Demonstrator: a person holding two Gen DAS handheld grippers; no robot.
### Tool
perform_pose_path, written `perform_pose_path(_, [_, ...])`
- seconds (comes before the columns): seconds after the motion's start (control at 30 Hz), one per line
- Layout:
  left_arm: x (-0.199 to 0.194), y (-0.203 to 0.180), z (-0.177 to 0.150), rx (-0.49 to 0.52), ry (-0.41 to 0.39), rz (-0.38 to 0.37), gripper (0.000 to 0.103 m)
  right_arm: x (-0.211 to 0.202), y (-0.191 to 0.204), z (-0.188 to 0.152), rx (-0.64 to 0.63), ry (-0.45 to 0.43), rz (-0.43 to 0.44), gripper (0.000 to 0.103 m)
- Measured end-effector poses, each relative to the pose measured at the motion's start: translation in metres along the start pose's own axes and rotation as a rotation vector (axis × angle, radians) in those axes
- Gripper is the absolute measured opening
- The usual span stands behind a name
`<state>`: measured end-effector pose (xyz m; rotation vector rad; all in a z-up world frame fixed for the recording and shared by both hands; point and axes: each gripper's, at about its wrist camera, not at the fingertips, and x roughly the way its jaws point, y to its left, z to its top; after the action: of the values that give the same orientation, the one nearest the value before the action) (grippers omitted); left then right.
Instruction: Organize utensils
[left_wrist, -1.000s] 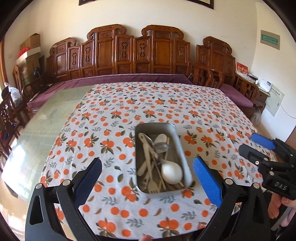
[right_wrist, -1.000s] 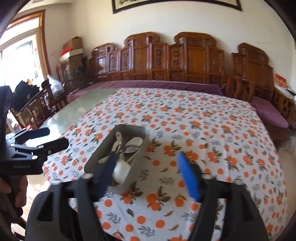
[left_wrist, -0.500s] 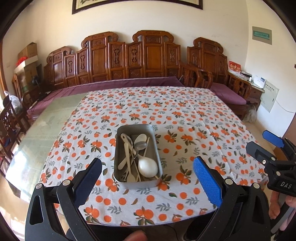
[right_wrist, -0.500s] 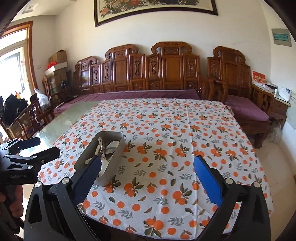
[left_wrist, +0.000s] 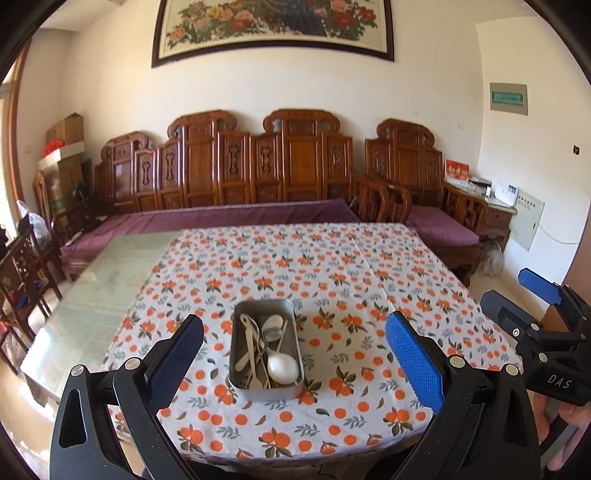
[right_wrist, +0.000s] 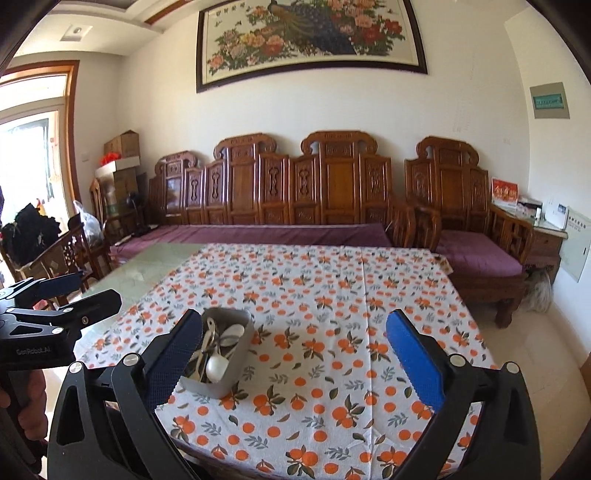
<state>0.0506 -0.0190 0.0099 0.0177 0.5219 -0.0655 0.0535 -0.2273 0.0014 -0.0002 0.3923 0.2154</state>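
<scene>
Both grippers have been drawn back and raised since the earlier frames. The left gripper (left_wrist: 293, 360) and right gripper (right_wrist: 291, 356) are held wide and empty. The utensils (left_wrist: 264, 350) are gathered in the tin (left_wrist: 236, 363), lower centre; nothing loose is seen on the tablecloth (left_wrist: 332, 266), so no further move is called for.

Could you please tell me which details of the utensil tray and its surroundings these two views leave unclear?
- Metal tray, left wrist view: the utensils overlap in a heap, so their count and types stay uncertain; the white spoon covers those beneath.
- Right wrist view: the right gripper has one finger in front of the tray's near-left side.
- Tablecloth: its near edge is hidden behind gripper bodies in both views.
</scene>
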Motion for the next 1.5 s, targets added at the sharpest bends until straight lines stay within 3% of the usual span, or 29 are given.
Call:
perform_pose_path(0.27, [-0.020, 0.001, 0.003, 0.001, -0.050, 0.031, 0.095, -0.018, 0.002, 0.010, -0.013, -0.052, -0.017, 0.100])
perform_pose_path(1.5, [-0.026, 0.003, 0.004, -0.016, -0.064, 0.036, 0.095, -0.017, 0.001, 0.010, -0.001, -0.058, -0.014, 0.100])
